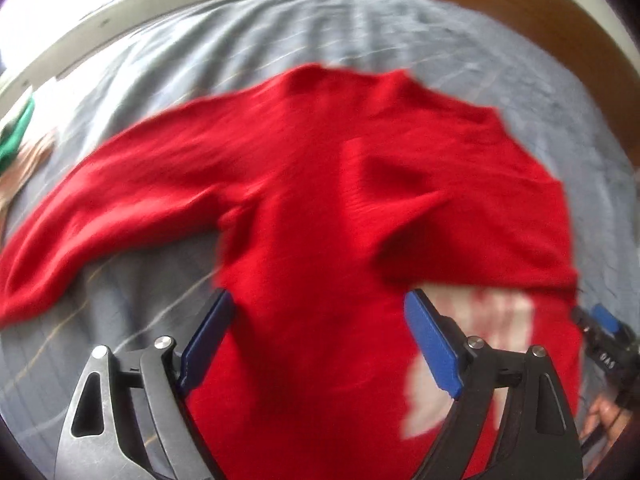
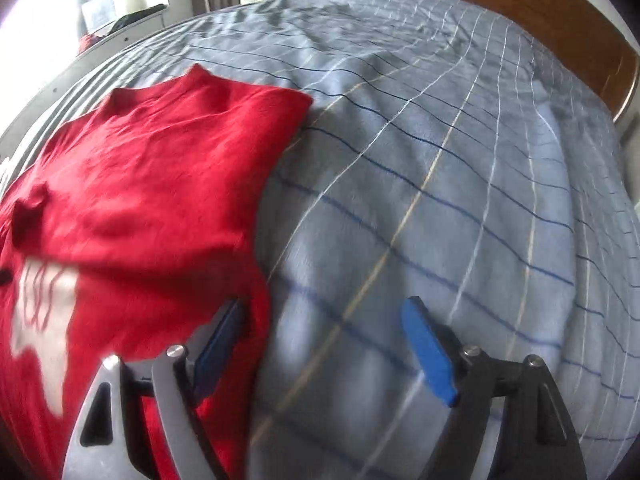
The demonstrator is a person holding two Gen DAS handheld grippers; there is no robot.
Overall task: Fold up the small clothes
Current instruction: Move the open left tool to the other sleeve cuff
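I found the bed (image 2: 460, 184), under a grey checked cover, bare across its whole right part up to the wooden headboard (image 2: 520, 12). The red top (image 1: 320, 200) lay on its left part, one sleeve stretched leftward, the other side folded in. Green and pale clothes (image 1: 16, 136) lay at the left edge. My left gripper (image 1: 320, 312) hung open above the hem; my right gripper (image 2: 324, 320) stood open, straddling the top's right edge, gripping nothing.
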